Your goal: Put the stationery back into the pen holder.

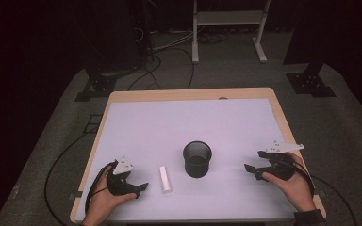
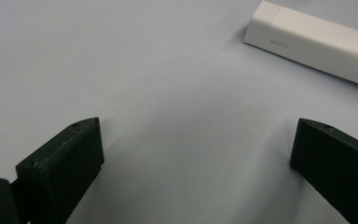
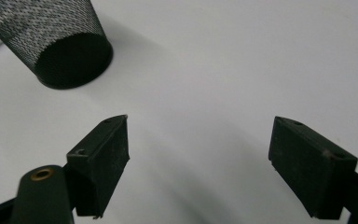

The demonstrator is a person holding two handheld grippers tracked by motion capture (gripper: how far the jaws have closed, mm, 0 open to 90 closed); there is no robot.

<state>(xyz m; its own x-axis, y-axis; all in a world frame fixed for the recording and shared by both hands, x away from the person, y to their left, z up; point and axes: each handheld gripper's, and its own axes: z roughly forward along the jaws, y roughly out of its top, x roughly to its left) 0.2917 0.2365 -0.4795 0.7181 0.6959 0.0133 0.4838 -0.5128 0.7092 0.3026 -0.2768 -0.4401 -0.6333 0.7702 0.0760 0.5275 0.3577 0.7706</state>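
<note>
White tabletop (image 1: 136,122): glue stick (image 1: 166,179) lying at the cup's (image 1: 197,159) eight o'clock. Left gripper (image 1: 143,186) and right gripper (image 1: 253,162) both hovering spread, empty. Left should straddle the stick squarely before pinching.

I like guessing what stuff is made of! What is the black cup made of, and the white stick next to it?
The black cup looks like metal mesh with a matte black finish: its wall is a fine grid of tiny holes, and its base is solid and dark. The white stick looks like smooth, slightly glossy plastic: flat sides, crisp edges, a seam near one end like a cap, and faint grey lettering. Neither is certain from looks alone.
</note>
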